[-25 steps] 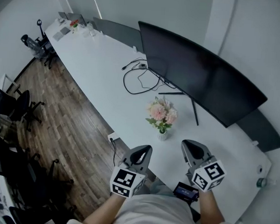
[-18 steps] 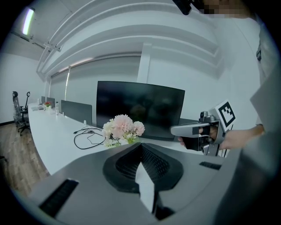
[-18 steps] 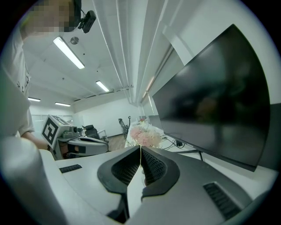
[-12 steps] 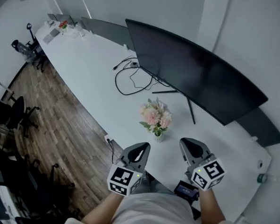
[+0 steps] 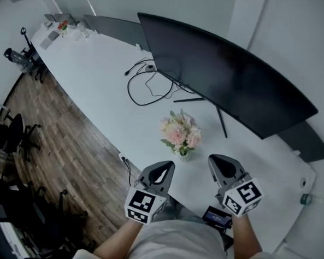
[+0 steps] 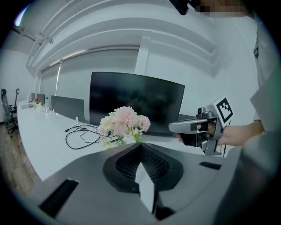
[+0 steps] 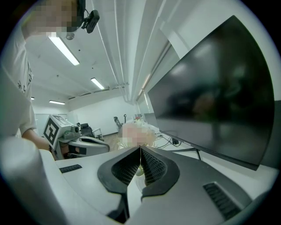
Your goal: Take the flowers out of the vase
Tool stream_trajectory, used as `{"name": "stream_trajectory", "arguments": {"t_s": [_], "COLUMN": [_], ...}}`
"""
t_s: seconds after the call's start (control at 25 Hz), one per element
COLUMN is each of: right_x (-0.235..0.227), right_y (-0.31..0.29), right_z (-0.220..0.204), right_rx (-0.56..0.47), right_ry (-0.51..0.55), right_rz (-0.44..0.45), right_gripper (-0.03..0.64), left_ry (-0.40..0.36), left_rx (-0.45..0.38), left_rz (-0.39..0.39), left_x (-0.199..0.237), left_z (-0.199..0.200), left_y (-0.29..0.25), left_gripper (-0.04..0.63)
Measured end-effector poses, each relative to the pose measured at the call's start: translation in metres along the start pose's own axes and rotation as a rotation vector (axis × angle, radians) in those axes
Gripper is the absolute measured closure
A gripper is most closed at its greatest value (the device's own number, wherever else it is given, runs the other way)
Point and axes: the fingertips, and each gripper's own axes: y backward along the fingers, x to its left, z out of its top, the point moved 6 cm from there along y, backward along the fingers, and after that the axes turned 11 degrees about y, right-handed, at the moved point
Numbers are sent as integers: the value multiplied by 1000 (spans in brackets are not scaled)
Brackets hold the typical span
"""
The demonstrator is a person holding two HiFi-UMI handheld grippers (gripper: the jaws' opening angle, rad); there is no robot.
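In the head view, the flowers (image 5: 181, 133) stand upright in the vase (image 5: 183, 154), just above and between the left gripper (image 5: 165, 169) and the right gripper (image 5: 217, 163). Both grippers' jaws are together and empty.

We wear a pale, off-white short-sleeved shirt (image 5: 177, 245). Our left hand-held gripper (image 5: 165, 167) and right hand-held gripper (image 5: 217, 161) share a smooth grey shell that tapers to a rounded nose. At its near end each carries a cube (image 5: 141, 205) faced with black-and-white square markers. The jaws are lined with black pads (image 6: 125, 163) of fine ribbed texture, set in a dark teardrop-shaped recess. Narrow dark slots (image 6: 60, 198) mark the shell on either side.
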Motion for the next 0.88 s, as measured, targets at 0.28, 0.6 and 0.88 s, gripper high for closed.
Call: {"name": "stream_trajectory", "arguments": {"t_s": [0.28,0.6,0.88], "right_x": [2,-4,-4], "right_y": [-13,-19,-28], "right_z": [-7,-20,-29], "right_rx": [17,30,44], "right_ry": [-5,-29,-35], "right_rz": [0,-13,0], "right_gripper": [584,584,584], "left_ry": [-21,-29,-19], "left_rx": [13,28,56], "left_rz": [-31,-43,-49], "left_x": [7,16,22], "left_z": [-8,-15,-29], "left_y": [-11,-25,-35], "left_gripper": [592,592,592]}}
